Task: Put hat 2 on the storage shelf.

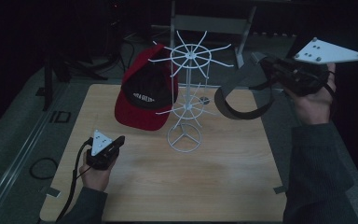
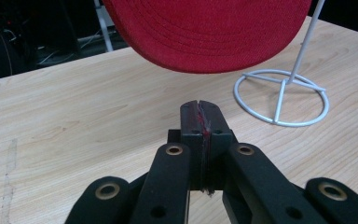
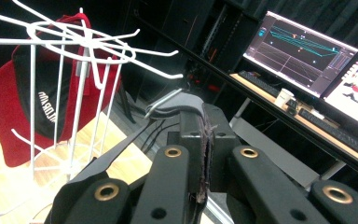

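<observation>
The grey visor [image 1: 242, 95] hangs in the air to the right of the white wire rack [image 1: 189, 93], at about the level of the rack's upper ring of hooks and clear of them. The right gripper [image 1: 261, 59] has its jaws pressed together on one end of it; in the right gripper view the grey fabric [image 3: 177, 103] bulges out just past the jaw tips. From that pinch the band droops in a loose open loop, so I would judge it light, soft and floppy, with only the brim part holding any curve. It will swing and sag with any move of the hand. The hold near the strap end looks sensible to me, since it leaves the loop open and free to drop over one of the rack's thin arms; a hold on the brim would give more stiffness but less opening.

On the far left side of the rack a red and black cap [image 1: 144, 91] already hangs, its brim reaching down toward the worktop [image 1: 214, 177]. The rack itself is slender on a small ring base, and I suspect a tug would tip it.

The left gripper [image 1: 120, 140] rests low on the worktop, left of the rack's base, jaws pressed together on nothing.
</observation>
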A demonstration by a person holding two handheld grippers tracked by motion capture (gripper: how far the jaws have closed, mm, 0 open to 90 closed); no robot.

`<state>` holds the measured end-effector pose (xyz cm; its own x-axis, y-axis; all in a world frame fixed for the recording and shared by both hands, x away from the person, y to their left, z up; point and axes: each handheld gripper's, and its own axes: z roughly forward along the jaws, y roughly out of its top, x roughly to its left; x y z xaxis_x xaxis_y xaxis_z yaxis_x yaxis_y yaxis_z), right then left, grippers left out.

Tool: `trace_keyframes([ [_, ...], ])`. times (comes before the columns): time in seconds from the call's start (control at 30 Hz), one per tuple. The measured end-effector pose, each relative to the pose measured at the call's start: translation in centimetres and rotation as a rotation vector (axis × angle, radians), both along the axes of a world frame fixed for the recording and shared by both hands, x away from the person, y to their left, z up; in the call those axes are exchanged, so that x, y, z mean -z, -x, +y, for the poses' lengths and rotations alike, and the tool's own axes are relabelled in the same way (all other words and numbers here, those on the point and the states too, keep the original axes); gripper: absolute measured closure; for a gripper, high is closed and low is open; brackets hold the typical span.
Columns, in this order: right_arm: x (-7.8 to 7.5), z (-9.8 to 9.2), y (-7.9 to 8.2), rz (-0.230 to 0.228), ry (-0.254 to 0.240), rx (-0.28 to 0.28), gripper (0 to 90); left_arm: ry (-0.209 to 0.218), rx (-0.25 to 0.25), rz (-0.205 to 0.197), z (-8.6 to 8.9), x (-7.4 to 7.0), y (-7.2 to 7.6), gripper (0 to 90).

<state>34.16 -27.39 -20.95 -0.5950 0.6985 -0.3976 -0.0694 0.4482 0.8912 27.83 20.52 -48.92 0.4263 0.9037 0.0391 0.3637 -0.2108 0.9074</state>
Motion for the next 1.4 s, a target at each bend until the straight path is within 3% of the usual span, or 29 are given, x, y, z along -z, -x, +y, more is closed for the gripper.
trace_keyframes([
  [0.4,-0.3,-0.2,0.2,0.002,0.008,-0.041,88.1,-0.002,-0.001,0.002,-0.1,0.1,-0.1,90.0],
  [0.9,-0.2,1.2,-1.6,0.028,0.013,-0.067,88.1,0.007,-0.006,-0.004,0.1,-0.1,-0.3,90.0],
  [1.4,-0.7,2.2,-3.3,0.047,0.020,-0.085,88.1,0.013,-0.007,-0.008,-0.5,-0.5,-1.5,90.0],
])
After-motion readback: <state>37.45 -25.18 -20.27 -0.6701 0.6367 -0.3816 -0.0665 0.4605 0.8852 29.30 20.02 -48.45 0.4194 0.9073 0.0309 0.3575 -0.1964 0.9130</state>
